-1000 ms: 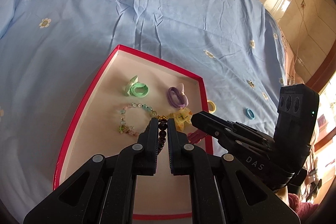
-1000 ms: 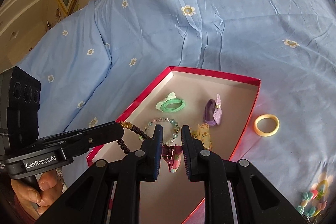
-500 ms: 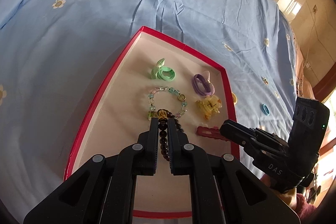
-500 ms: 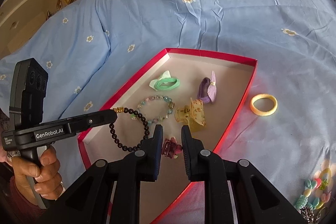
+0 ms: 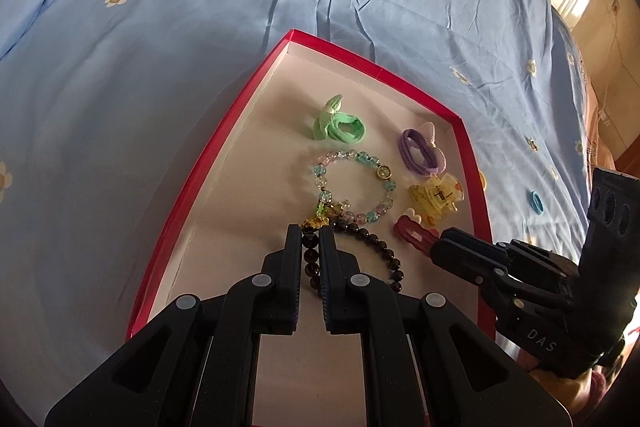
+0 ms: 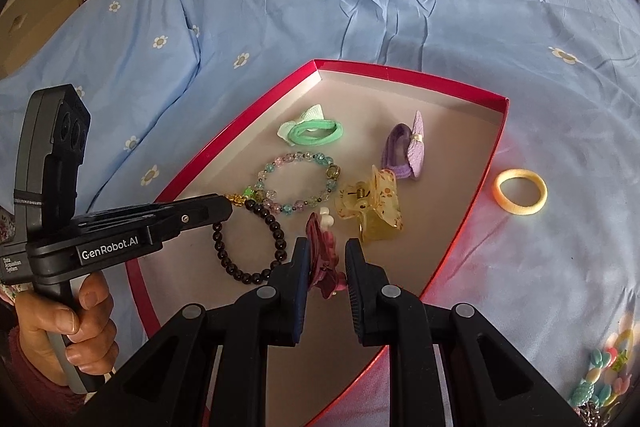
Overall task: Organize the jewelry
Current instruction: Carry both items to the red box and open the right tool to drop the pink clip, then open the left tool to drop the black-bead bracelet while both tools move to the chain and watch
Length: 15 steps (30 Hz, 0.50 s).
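Clearly the left tool (image 5: 310, 247) is pinched on the dark bead bracelet (image 6: 248, 247) near its gold charm, the loop lying in the red box (image 6: 408, 77) on the bed — let go carelessly and it may snag the pastel bead bracelet (image 6: 298, 183) it touches. The right tool (image 6: 326, 259) stands part-open around the maroon clip (image 6: 322, 251); whether it grips, I cannot tell. A yellow claw clip (image 6: 374, 207) crowds just beside. Outside the box lies a yellow hair tie (image 6: 520, 191).
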{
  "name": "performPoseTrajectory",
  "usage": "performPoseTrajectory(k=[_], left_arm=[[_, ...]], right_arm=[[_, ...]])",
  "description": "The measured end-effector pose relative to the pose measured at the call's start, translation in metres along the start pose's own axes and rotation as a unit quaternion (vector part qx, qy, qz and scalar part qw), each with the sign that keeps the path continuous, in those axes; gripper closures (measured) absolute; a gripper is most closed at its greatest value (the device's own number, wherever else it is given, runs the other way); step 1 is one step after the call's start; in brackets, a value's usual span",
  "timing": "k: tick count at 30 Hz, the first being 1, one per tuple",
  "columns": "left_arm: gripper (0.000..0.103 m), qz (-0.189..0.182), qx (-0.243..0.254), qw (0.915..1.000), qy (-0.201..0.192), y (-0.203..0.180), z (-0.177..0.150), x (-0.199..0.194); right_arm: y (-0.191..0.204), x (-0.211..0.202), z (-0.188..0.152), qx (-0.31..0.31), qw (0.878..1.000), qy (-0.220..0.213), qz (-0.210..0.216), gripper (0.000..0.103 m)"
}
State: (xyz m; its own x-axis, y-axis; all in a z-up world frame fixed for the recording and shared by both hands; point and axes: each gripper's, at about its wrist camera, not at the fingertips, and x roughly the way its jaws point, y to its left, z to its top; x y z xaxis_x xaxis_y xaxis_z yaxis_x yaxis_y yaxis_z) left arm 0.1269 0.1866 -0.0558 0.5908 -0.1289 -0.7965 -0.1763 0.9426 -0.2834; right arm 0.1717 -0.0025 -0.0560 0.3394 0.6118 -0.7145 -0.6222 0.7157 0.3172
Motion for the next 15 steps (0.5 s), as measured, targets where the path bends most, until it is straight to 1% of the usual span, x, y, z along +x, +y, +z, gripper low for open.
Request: performPoseTrajectory(k=[5,11,13,15], left_arm=[[0.096,0.002,-0.007,0.9999,0.008,0.003,0.000,0.003],[0.095,0.006,-0.015,0.9998,0.007,0.005,0.000,-0.001],[0.091,0.007,-0.017,0.9998,0.005,0.004,0.000,-0.004],[0.089,0.006,-0.017,0.9998,0.002,0.003,-0.001,-0.007]], right_arm=[[0.003,0.005,0.002,-0.007,1.000,0.011,-0.002,0.085],[0.002,0.007,0.003,-0.001,1.000,0.013,0.006,0.083],[0.000,0.005,0.003,0.005,1.000,0.009,0.011,0.080],[-0.001,0.000,0.002,0.011,1.000,0.004,0.012,0.072]])
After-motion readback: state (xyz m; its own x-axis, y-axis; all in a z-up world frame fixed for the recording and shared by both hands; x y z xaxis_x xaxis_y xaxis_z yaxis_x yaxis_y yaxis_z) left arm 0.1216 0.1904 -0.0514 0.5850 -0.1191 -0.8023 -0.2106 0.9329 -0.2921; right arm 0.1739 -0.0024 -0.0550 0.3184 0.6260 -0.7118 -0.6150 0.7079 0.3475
